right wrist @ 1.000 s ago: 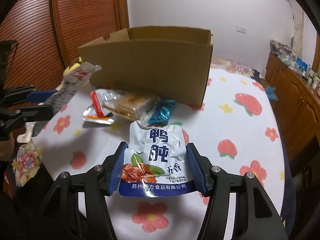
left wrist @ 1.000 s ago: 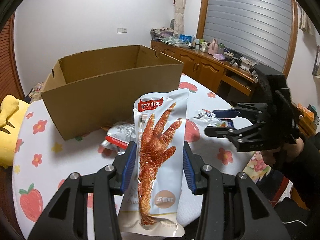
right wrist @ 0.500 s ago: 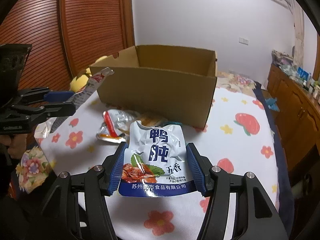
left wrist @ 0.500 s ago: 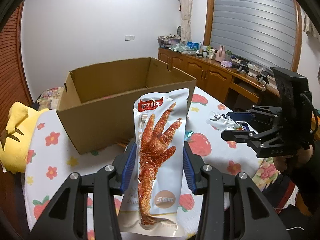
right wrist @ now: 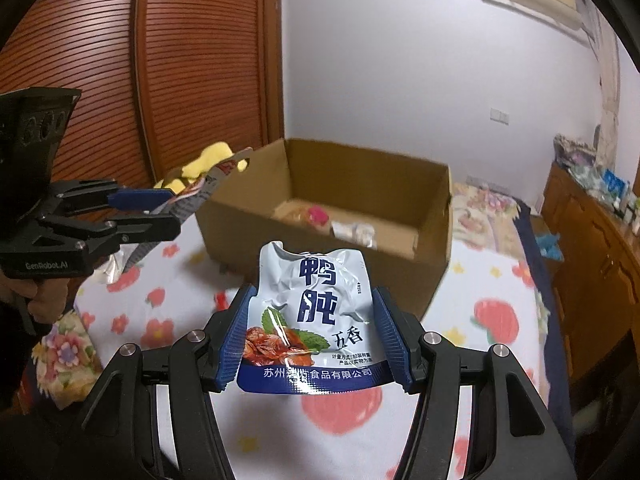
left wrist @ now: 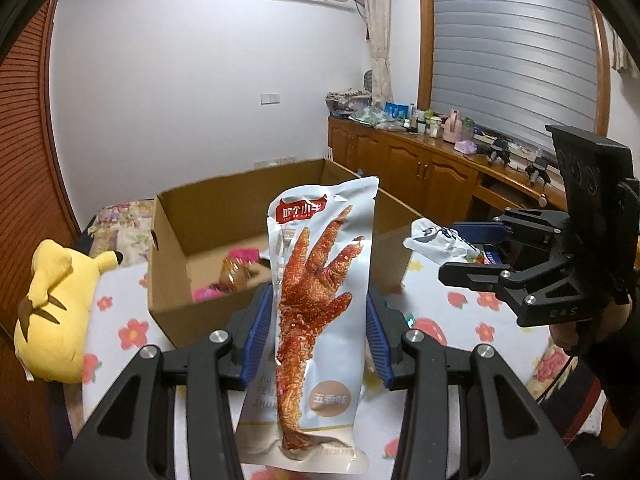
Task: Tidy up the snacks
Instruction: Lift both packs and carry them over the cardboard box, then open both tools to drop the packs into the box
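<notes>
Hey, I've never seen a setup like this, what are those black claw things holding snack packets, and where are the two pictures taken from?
Each claw is a hand-held two-finger gripper; a person squeezes one in each hand, and no robot arm is involved. A wide-angle camera sits on each gripper and looks along its fingers, so each picture shows its own claw at the bottom and the other claw off to the side.

In the left-hand view, the left gripper is shut on a tall chicken foot snack packet, and the right claw shows at the right edge. In the right-hand view, the right gripper is shut on a duck gizzard snack pouch.

Ahead of both stands an open cardboard box on a flower-and-strawberry tablecloth; a few snacks already lie inside. A yellow plush toy sits beside the box.
</notes>
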Action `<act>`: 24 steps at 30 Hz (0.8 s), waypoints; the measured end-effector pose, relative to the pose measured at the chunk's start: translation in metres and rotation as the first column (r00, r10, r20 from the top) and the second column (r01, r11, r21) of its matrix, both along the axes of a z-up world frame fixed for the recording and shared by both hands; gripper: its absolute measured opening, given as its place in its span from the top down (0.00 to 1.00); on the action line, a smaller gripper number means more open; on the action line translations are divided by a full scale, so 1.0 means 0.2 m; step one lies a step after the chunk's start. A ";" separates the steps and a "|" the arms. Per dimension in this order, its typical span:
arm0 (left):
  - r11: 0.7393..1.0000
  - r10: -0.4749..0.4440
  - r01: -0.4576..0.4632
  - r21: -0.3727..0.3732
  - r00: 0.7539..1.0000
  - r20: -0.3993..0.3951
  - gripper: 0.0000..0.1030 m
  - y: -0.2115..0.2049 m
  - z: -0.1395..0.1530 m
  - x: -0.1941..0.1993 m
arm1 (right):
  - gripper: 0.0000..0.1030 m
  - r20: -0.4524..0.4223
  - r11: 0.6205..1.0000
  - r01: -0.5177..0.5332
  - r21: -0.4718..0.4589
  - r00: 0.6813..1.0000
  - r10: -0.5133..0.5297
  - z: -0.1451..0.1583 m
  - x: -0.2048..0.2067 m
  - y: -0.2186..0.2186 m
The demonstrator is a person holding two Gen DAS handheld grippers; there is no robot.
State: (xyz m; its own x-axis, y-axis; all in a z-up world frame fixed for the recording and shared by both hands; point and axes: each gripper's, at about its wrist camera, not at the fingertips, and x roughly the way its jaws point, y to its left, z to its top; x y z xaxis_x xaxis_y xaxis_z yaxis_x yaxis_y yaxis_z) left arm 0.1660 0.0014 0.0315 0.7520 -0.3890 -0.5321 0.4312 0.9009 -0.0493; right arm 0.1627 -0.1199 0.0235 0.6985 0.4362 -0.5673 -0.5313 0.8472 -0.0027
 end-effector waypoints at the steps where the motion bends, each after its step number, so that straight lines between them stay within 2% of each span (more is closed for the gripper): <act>1: 1.000 0.005 -0.005 0.000 1.000 0.004 0.58 0.00 0.01 0.03 | 0.41 0.005 1.000 -0.005 0.003 1.000 0.005 0.02 0.04 0.01; 7: 1.000 0.028 -0.028 0.004 1.000 0.006 0.58 0.04 0.04 0.16 | 0.41 0.001 1.000 -0.010 -0.001 1.000 0.010 0.05 0.26 0.06; 12: 0.999 0.039 -0.039 0.015 0.999 -0.007 0.58 0.05 0.04 0.28 | 0.41 -0.049 1.000 -0.010 -0.003 0.999 0.010 -0.01 0.42 0.06; 24: 0.999 0.038 -0.037 0.038 0.999 -0.036 0.58 0.00 0.02 0.47 | 0.38 -0.115 0.999 0.008 -0.039 0.993 -0.012 -0.09 0.58 0.08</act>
